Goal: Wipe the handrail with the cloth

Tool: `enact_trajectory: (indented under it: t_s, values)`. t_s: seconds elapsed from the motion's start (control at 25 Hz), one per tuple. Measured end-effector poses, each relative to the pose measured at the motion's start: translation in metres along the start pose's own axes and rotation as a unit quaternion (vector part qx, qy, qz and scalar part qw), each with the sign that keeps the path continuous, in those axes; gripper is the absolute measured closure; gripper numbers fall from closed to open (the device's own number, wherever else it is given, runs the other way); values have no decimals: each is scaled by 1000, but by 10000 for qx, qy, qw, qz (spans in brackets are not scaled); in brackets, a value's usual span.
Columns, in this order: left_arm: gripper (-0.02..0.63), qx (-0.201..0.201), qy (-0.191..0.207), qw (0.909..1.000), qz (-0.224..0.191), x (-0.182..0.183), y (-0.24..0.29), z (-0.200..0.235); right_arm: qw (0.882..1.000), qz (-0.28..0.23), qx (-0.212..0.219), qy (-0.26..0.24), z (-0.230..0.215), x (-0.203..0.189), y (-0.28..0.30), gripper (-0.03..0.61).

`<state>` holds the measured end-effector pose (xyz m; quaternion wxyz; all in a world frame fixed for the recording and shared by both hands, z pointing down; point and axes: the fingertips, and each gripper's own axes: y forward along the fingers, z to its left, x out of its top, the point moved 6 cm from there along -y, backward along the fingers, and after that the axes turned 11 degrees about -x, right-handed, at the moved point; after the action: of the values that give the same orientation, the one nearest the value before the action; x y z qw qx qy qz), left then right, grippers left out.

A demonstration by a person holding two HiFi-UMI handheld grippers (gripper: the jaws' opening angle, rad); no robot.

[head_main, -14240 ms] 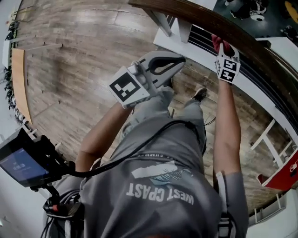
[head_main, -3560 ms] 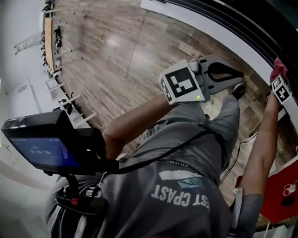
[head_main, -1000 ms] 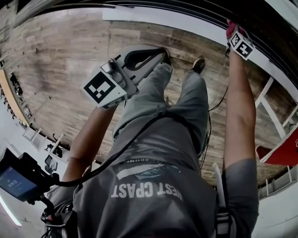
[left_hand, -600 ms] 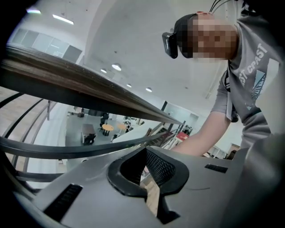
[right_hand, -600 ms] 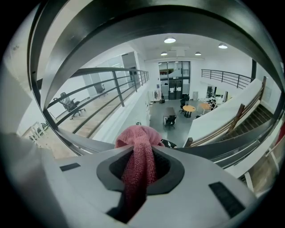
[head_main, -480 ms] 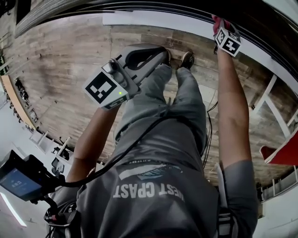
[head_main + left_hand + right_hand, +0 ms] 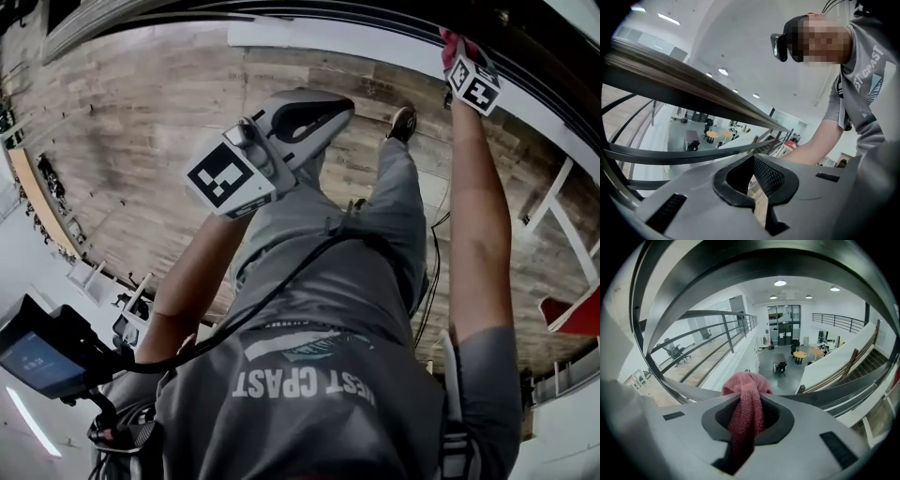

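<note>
Wiping pass in hand, judging by the reach. Right gripper (image 7: 459, 58) raised to the handrail (image 7: 525, 42) at the top right of the head view, fingers pinching the cloth (image 7: 746, 390) firmly through its middle. Left gripper (image 7: 752, 174) held out in front of the body, apart from the rail. Fingers pressed almost together, a thin slit between them and nothing gripped. No part in the wipe, by the look of it.

Next, probably: slide the cloth on along the rail, bunched end pressed to the surface, following the curve. Calls for steady pressure and a firm, constant grip, with only a small tuft standing beyond the fingertips and liable to drag back through them. Worth minding too: hard fingers kept off the rail itself.

Cloth: pink-red, nubbly terry weave, soft and limp by its look. Bunched into a rounded knob just past the fingertips, the rest trailing back between the fingers toward the camera as a narrow, twisted strip. Up at the rail in the head view; actual contact not clear from either view. Handrail: long, curved, dark, wood-toned on top in the left gripper view, thinner dark bars (image 7: 670, 152) beneath.
</note>
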<state>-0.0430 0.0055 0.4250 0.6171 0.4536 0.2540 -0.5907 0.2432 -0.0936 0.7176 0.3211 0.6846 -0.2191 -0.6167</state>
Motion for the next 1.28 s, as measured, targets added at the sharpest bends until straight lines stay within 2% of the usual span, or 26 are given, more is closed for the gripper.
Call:
enact_trajectory:
  t_s: [0.08,0.2,0.36,0.48,0.56,0.64,0.72,0.88,1.04,1.16,1.28]
  values:
    - [609,-99,9,9999,-24,-12,-37,20,9998,0,-186,115,27,-10,7,531]
    - [609,-253,-88,9996,-99,-19,-110,39,9994,92,-289,166,90,-18,-3,531]
    - [609,-201,-36,9996,193,-15,-171,86,9987,106,-449,221,151,-9,16,531]
    - [609,-219,-255,9984,444,-6,-192,116,9983,365,-431,141,169,6,29,531]
    - [609,-221,-348,9986,319,5,-195,118,9980,469,-432,38,168,11,26,531]
    - [609,-301,-153,9994,105,7,-199,114,9979,427,-474,110,169,10,19,531]
    - [609,-370,61,9993,13,-1,-207,113,9980,389,-472,189,184,0,18,531]
    - [609,-322,82,9994,-44,-13,-223,110,9987,308,-353,196,218,-11,18,531]
    - [609,-449,90,9989,-140,-13,-279,115,9990,365,-247,-6,299,-8,1,531]
    - [609,-317,-35,9990,-325,-12,-326,137,9993,334,-119,-63,361,0,2,531]
    - [609,-273,-148,9991,-285,-24,-352,122,9994,327,-19,57,386,-8,-15,531]
